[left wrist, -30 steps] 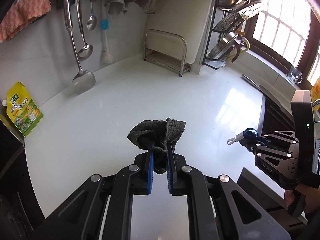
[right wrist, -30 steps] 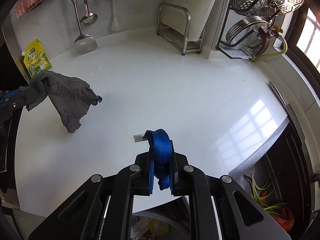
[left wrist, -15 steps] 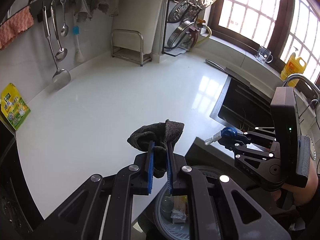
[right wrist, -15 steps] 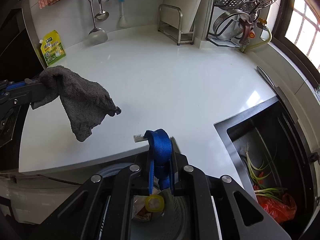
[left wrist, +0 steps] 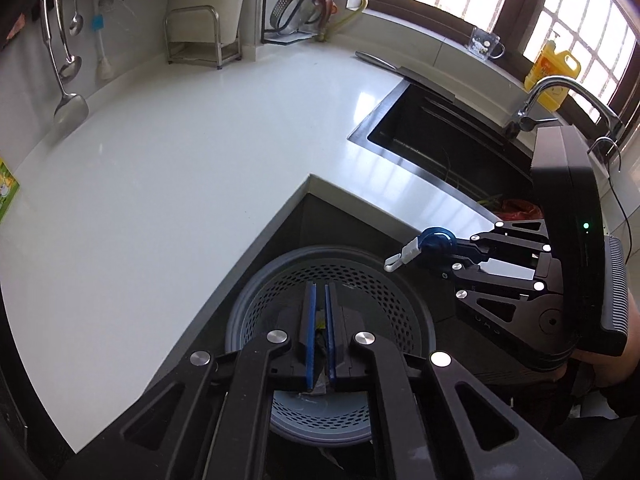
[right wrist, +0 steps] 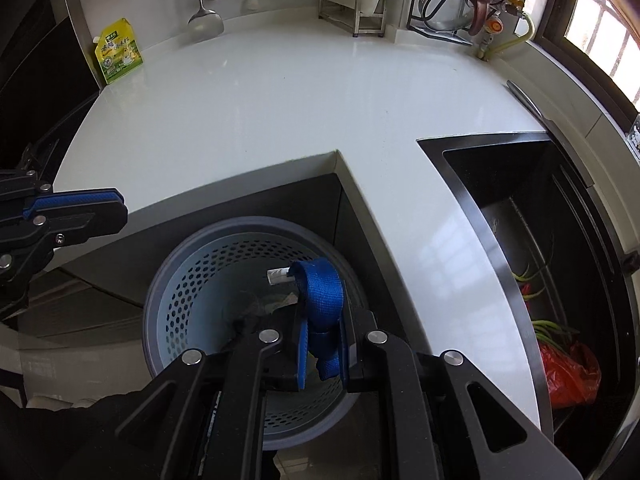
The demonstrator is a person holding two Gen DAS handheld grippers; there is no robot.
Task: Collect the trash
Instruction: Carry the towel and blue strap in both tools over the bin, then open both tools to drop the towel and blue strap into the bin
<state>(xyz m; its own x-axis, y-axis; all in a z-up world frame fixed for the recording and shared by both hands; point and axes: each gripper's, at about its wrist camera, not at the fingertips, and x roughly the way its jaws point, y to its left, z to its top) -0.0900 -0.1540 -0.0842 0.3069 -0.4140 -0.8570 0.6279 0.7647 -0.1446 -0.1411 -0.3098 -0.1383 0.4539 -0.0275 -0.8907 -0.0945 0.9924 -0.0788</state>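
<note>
A grey perforated trash basket (left wrist: 256, 300) (right wrist: 188, 272) stands on the floor in the counter's inner corner, with trash inside. My left gripper (left wrist: 319, 286) hangs over it, jaws nearly together with a narrow gap and nothing between them; it also shows in the right wrist view (right wrist: 116, 200). A dark cloth (right wrist: 248, 312) lies inside the basket. My right gripper (right wrist: 320, 304) is shut on a blue strap (right wrist: 322, 292) with a white clip (right wrist: 278, 276), held over the basket; it also shows in the left wrist view (left wrist: 436, 244).
White L-shaped counter (left wrist: 160, 152) wraps around the basket. A black sink (right wrist: 532, 216) at the right holds green stalks and a red bag (right wrist: 568, 372). A yellow-green pouch (right wrist: 118, 54), hanging utensils (left wrist: 66, 76) and a dish rack (left wrist: 304, 12) line the back wall.
Both grippers moved back from the counter to above the basket. The grey cloth has left my left gripper and lies in the basket. The right gripper still holds the blue strap.
</note>
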